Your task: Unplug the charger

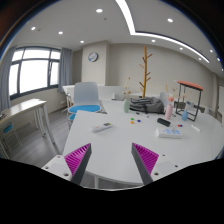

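My gripper (111, 150) is open and empty, its two fingers with magenta pads (77, 158) held apart above the near part of a white table (110, 140). Just ahead of the fingers, to the left, a small flat white object (104, 126) lies on the table; it may be a power strip or a charger, I cannot tell which. Beyond it lies a grey coil of cable (143, 103). No plug or socket shows clearly.
To the right on the table are a small black object (163, 122), a white box (170, 131), a pink bottle (171, 105) and a red-framed stand (190, 95). A blue-and-white chair (87, 97) stands behind the table. A desk (20, 115) is at the left under a window.
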`<state>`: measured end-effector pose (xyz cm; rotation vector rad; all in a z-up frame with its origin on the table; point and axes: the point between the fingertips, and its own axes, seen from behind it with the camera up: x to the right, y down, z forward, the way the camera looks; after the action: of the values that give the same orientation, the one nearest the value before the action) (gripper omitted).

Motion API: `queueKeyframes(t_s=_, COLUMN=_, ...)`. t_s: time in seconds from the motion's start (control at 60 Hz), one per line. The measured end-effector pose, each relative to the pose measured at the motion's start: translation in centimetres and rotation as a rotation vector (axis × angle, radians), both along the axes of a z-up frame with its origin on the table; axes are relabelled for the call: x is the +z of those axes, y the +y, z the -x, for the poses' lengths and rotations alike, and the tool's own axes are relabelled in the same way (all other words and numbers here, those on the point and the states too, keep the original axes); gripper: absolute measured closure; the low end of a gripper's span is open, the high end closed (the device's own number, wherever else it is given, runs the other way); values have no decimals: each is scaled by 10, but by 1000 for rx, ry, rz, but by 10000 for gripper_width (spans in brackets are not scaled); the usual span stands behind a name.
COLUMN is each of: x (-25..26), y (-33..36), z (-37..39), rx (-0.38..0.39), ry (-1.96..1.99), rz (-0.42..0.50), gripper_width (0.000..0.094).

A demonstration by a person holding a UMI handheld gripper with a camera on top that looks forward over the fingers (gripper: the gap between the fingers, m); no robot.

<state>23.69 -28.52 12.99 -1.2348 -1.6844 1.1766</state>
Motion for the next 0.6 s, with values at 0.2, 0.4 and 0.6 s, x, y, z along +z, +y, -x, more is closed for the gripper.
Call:
queueKeyframes(t_s=0.2, x=-17, y=81, z=54, rx=-126, ry=8, rz=26, gripper_width=86)
queueKeyframes(t_s=0.4, x=-41, y=172, z=96, rx=-234, ry=3, rz=19, gripper_width=88)
queueKeyframes(t_s=0.6, x=-59, y=257, z=132, rx=-309, ry=-3, rz=2, gripper_width=87)
